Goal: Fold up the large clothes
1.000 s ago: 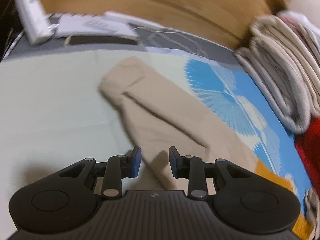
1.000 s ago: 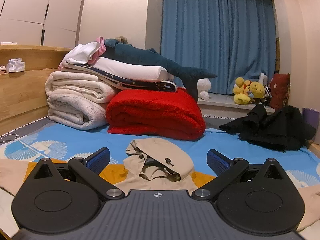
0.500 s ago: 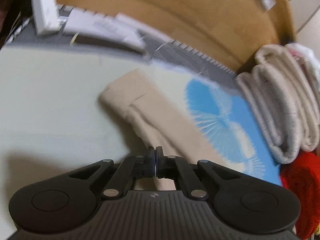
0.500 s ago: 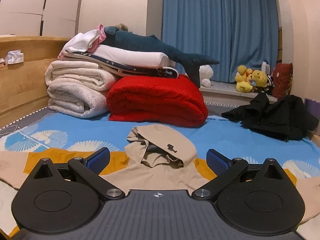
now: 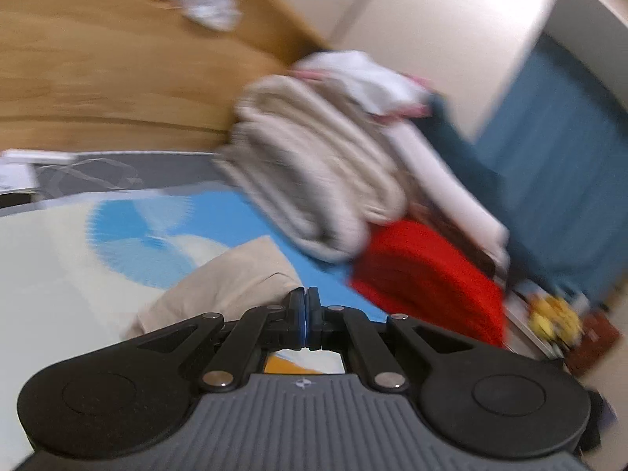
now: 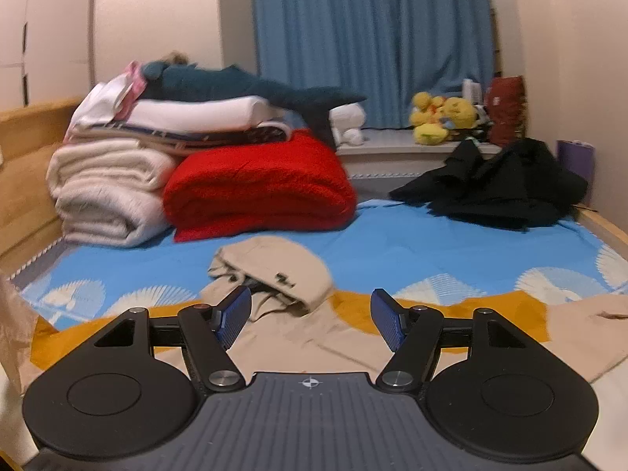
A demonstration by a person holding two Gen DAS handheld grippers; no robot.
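Across the bed [image 6: 431,243], the left gripper [image 5: 305,316] pinches the beige hoodie's sleeve [image 5: 231,282] while the right gripper [image 6: 310,314] gapes before the hood [image 6: 274,271].

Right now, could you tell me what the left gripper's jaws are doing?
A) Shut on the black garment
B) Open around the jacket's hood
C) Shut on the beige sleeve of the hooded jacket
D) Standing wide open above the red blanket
C: in the left wrist view the left gripper has its jaws pressed together with the beige sleeve bunched right at them.
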